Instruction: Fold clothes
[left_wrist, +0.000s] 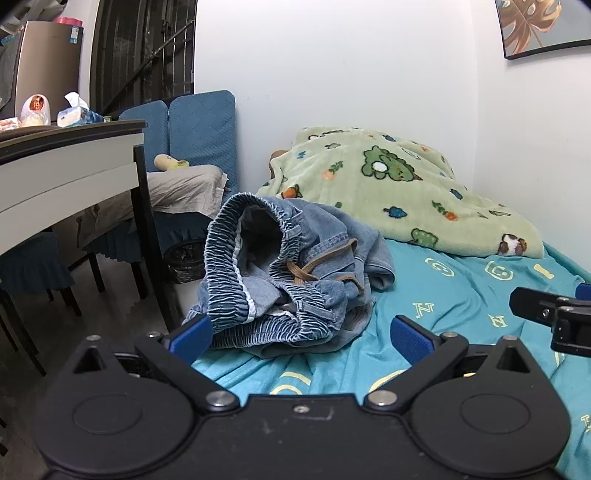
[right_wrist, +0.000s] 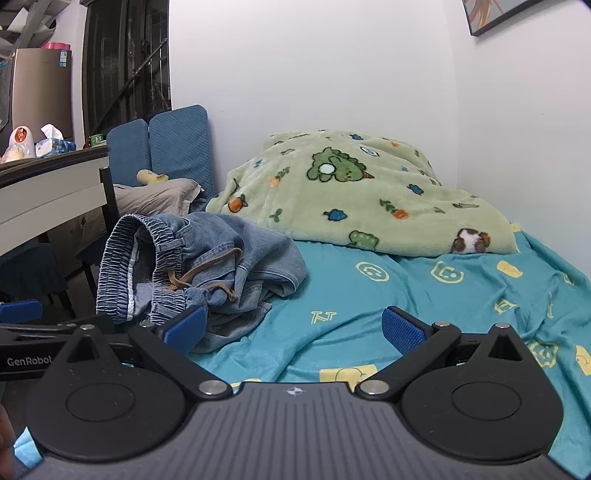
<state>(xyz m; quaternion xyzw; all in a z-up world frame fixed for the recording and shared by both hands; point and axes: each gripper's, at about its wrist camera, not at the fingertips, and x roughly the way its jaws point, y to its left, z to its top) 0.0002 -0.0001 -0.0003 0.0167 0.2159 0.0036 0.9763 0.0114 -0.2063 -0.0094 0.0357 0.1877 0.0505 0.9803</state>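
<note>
A crumpled pair of blue denim trousers (left_wrist: 291, 273) lay in a heap near the left edge of the bed, on the turquoise sheet (left_wrist: 461, 295) printed with pale yellow letters and faces. The elastic waistband stood up and gaped open toward the cameras, and a brown drawstring (left_wrist: 314, 264) trailed loosely across the front (its ends crossed in a slack knot). Behind the trousers, against the white wall, a green fleece blanket (left_wrist: 388, 184) with cartoon animals was bunched up.

The left gripper (left_wrist: 301, 332) hovered low over the sheet just in front of the trousers, its blue-padded jaws spread wide and holding nothing; the left pad sat right beside the waistband. The right gripper (right_wrist: 291, 328) hung further right, jaws likewise wide apart and empty over bare sheet. A table (left_wrist: 70, 166) stood left of the bed.
</note>
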